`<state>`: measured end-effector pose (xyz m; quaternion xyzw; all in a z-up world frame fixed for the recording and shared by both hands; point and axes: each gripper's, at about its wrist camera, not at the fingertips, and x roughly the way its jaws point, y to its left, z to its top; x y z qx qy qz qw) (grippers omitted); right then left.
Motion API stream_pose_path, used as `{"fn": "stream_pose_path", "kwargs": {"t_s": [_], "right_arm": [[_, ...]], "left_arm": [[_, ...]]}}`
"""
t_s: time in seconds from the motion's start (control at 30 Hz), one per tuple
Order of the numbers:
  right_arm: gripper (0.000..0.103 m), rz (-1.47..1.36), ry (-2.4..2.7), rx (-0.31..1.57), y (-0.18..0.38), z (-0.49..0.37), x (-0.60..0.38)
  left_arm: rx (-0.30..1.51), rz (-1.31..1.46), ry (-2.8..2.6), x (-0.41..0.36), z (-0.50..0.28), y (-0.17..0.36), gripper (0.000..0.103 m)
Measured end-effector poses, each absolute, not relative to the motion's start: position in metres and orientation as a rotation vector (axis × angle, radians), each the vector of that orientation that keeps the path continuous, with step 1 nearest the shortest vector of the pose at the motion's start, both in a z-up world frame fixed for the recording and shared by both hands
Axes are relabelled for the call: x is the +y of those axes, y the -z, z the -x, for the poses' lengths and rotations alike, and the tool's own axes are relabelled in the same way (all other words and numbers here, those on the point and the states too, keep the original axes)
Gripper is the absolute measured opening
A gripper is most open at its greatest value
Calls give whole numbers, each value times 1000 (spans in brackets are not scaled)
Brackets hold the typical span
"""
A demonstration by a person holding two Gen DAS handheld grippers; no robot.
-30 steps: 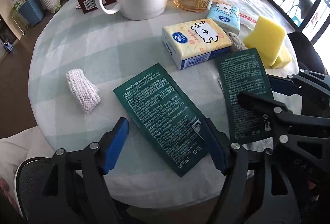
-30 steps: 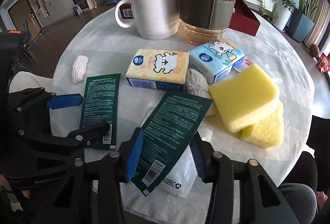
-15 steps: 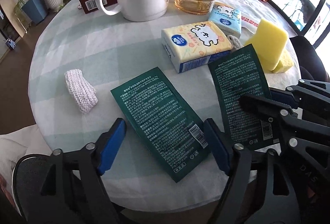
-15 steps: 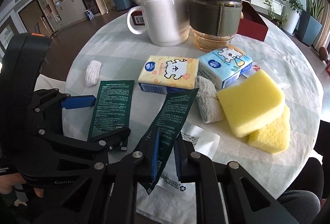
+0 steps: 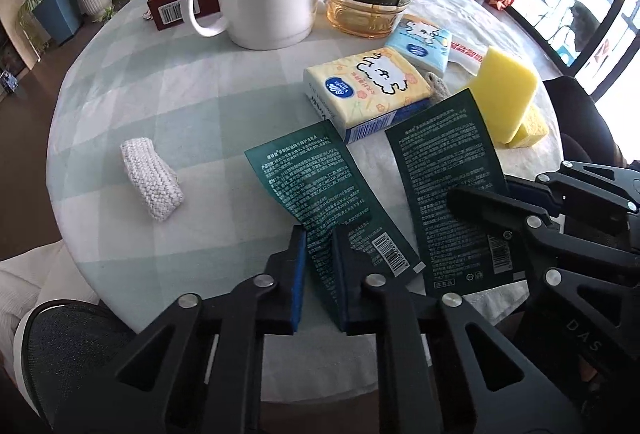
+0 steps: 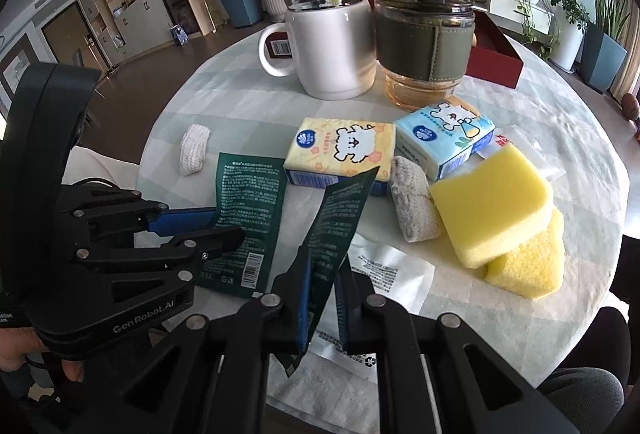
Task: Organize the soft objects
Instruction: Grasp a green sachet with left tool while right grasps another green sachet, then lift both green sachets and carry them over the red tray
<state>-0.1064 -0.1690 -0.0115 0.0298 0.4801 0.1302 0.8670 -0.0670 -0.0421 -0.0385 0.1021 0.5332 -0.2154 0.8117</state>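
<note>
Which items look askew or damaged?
Left sachet is buckled and creased where the left gripper, still closing, pinches it. Right sachet is tilted up off the table in the right gripper. The top sponge leans askew on the lower one. No spills visible.

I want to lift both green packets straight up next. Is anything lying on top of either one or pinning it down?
Nothing visible does. The left hand-held gripper is closing on the left green packet, and the right hand-held gripper is shut on the right green packet. The yellow tissue pack sits just beyond their far ends.
</note>
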Motion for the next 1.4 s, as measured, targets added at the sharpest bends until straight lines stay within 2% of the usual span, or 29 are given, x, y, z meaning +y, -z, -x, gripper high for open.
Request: {"fn": "stream_pose_path", "kwargs": {"t_s": [0.73,1.4], "right_arm": [[6,-68,-290,967,-1,112,-171],[5,-71,-276,902,-22,118,-174]], "left_arm": [[1031,-187,502,-28,71,2,2],[967,-201,521,-22,74,-22,0]]}}
